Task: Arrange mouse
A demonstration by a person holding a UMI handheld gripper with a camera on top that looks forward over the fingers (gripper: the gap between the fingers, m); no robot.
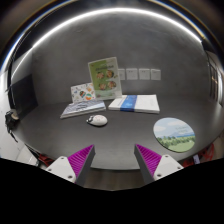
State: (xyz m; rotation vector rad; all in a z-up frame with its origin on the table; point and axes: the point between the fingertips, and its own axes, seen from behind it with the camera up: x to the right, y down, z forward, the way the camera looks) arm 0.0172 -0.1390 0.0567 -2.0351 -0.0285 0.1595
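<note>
A small white mouse (97,120) lies on the grey table (110,140), well beyond my fingers and a little left of the gap between them. A round mouse mat (175,133) with a green landscape picture lies to the right, just ahead of my right finger. My gripper (115,158) is open with nothing between its magenta pads (82,158).
An open booklet (82,106) lies behind the mouse to the left, with an upright illustrated card (104,73) behind it. A blue-and-white book (134,103) lies to the right of the mouse. A dark monitor (22,95) stands at the far left.
</note>
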